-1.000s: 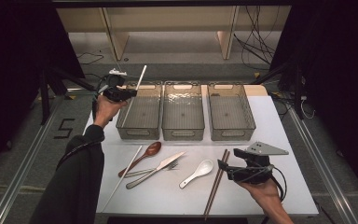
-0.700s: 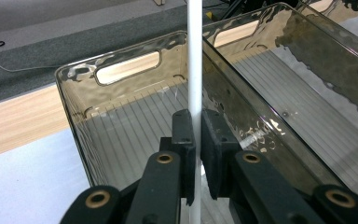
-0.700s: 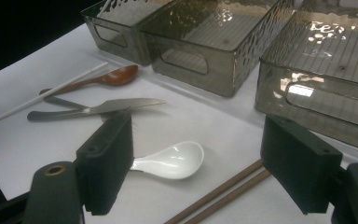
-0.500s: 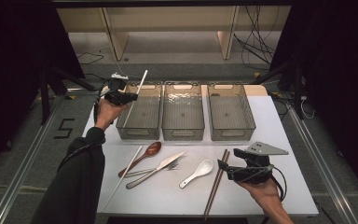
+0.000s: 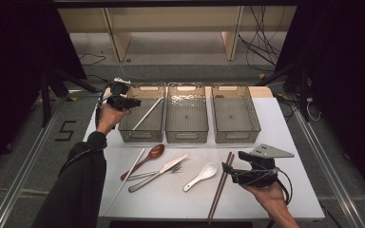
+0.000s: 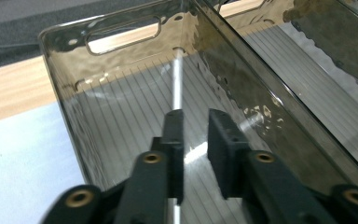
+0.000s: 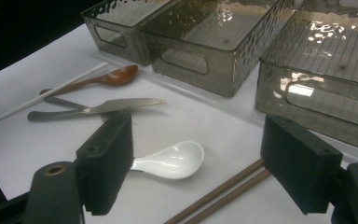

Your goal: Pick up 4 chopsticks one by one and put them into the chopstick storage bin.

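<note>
White paper covers the table where I work, with three smoky plastic bins lined up along its far side. My left gripper hangs at the rim of the left bin; its jaws have just been opening and now stand a narrow gap apart, no longer pressing on anything. One white chopstick leans inside that bin, its upper end just beside my left jaw in the left gripper view, its lower end on the ribbed floor. The middle bin and the right bin stand just beside it. My right gripper rests low over the near edge, jaws spread wide with nothing between them, next to a pair of brown chopsticks. Left of these lie a white soup spoon, a steel knife crossing a fork, a brown wooden spoon and a second white chopstick.
</note>
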The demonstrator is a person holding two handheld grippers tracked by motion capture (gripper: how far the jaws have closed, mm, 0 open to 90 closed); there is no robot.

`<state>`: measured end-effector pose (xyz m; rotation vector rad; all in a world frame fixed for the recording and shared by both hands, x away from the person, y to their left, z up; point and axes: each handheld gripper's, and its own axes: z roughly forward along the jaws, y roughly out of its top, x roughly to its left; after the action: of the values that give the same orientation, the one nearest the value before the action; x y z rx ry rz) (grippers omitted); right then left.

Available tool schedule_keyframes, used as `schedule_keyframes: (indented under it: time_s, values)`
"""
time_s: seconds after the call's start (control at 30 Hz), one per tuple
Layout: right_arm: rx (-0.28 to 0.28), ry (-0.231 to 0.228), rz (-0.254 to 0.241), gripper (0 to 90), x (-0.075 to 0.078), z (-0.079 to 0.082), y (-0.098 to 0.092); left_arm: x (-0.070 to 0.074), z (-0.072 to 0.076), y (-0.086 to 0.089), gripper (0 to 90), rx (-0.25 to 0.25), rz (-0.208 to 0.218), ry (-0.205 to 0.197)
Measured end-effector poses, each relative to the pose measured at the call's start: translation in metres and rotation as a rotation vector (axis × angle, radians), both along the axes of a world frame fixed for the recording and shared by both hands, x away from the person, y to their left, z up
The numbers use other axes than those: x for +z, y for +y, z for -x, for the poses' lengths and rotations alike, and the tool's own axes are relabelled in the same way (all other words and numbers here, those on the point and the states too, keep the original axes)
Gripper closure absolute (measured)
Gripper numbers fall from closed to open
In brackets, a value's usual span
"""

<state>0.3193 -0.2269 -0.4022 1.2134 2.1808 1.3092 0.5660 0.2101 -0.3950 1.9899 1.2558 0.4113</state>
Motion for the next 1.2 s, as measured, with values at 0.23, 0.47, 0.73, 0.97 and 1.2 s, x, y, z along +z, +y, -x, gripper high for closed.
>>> schedule_keyframes:
  time_s: [0.23,0.47,0.73,0.97,1.2]
  values:
    - [-0.001,0.0,0.001,26.2,0.0,0.0,0.0,0.011,0.014,0.003,54.5,-0.018,0.039,0.061]
    - [-0.004,0.002,0.002,26.3,0.0,0.0,0.0,0.022,0.047,0.004,40.3,-0.062,0.052,0.116]
    - [-0.003,0.001,0.006,26.2,0.0,0.0,0.001,0.025,0.084,0.009,30.3,-0.081,0.013,0.124]
    - [-0.001,-0.005,0.007,26.1,0.001,0.001,0.001,0.017,0.115,0.013,25.7,-0.091,-0.041,0.181]
    - [-0.003,-0.005,0.011,26.1,0.001,0.001,0.002,0.002,0.135,0.012,24.1,-0.114,-0.079,0.24]
